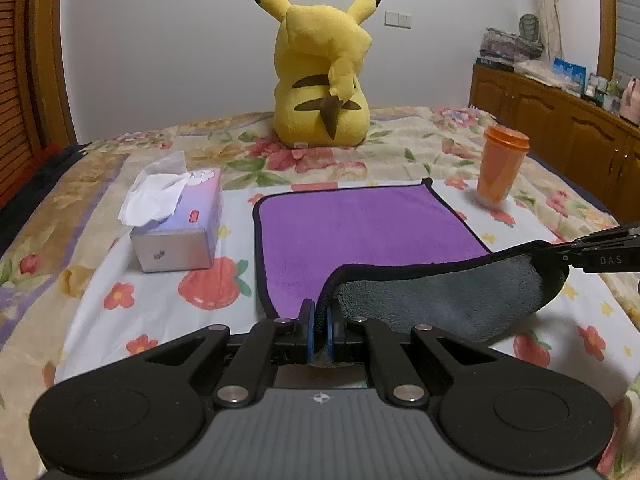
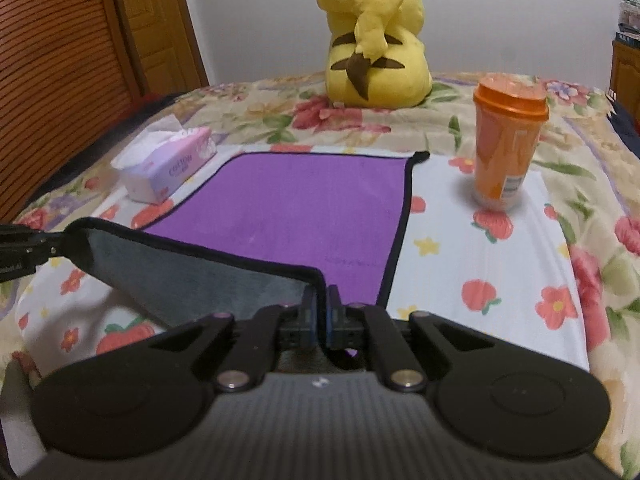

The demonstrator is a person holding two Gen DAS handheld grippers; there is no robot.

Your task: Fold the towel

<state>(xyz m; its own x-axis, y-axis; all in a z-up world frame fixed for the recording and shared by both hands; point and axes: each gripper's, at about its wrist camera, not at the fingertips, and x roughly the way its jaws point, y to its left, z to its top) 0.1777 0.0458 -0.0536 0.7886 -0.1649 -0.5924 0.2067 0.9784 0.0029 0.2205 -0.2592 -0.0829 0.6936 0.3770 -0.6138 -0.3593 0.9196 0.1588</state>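
Note:
A purple towel (image 1: 360, 232) with a black hem and a grey underside lies on the flowered bed sheet; it also shows in the right wrist view (image 2: 304, 208). My left gripper (image 1: 319, 316) is shut on the towel's near left corner. My right gripper (image 2: 320, 304) is shut on the near right corner. The near edge is lifted off the bed between them, so the grey underside (image 1: 440, 296) hangs in a sagging band. The far half of the towel lies flat. The right gripper also shows at the right edge of the left wrist view (image 1: 568, 256).
A tissue box (image 1: 176, 224) stands left of the towel. An orange cup (image 1: 500, 168) with a lid stands at the towel's far right. A yellow plush toy (image 1: 320, 80) sits behind the towel. A wooden cabinet (image 1: 560, 120) stands beyond the bed on the right.

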